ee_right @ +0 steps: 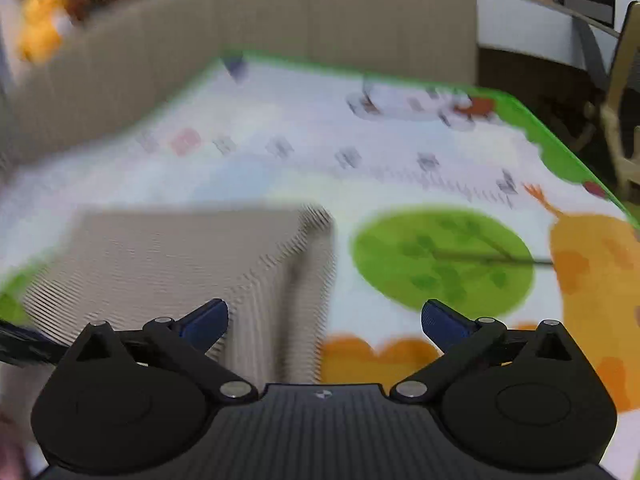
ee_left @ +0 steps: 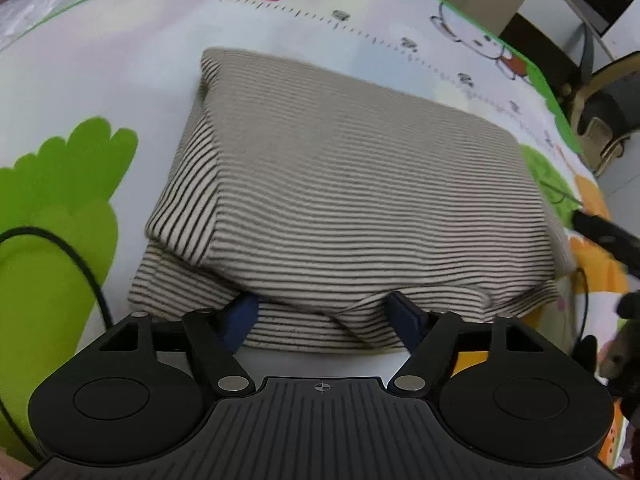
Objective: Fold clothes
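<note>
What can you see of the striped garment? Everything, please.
The striped garment is a beige knit with thin dark stripes, folded into a compact rectangular stack of several layers, lying flat on the cartoon play mat. Its near edge lies between the open left gripper fingers. The right gripper is open at its right edge.

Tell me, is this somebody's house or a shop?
Probably a home, a living room: a children's cartoon play mat covers the floor, a beige sofa stands behind it, and a folded striped garment lies on the mat.

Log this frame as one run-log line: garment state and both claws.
shirt: folded, on mat | left claw: open at shirt's near edge | right claw: open, empty
</note>
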The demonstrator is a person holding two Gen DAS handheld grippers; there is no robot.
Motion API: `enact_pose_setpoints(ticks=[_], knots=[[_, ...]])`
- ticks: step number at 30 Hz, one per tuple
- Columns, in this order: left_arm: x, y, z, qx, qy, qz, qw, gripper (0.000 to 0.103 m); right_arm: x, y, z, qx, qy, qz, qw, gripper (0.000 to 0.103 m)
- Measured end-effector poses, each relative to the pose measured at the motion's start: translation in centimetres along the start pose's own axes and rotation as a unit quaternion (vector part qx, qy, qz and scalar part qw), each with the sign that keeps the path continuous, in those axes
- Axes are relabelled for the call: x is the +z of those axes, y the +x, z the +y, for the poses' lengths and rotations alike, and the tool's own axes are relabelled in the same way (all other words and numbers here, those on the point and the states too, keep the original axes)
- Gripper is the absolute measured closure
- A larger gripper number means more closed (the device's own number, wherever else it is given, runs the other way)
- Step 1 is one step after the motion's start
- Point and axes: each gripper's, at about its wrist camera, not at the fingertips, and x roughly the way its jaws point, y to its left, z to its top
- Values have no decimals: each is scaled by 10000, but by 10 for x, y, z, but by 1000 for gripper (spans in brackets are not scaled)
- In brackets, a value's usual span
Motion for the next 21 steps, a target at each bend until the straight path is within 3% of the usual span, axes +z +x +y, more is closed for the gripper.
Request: enact_pose_setpoints(ticks=[2,6,9,15,21], knots=[[-2,-1,-4,-8,92,-5,10000,19,-12,17,3,-210,-157,152,9995,0],[-3,-4,-3,-262,83,-7,9996,16,-16,14,3,-273,-218,36,9994,0],[-1,-1,5,-537,-190,17,9984,16,-16,12,4,-288,-281,32,9992,0],[10,13,20,-734,-707,-60,9948,18,-20,11,5,-247,-149,12,9996,0],[31,26,37,-898,-1140,-255,9891,19,-21,4,19,-44,-492,119,9987,0]])
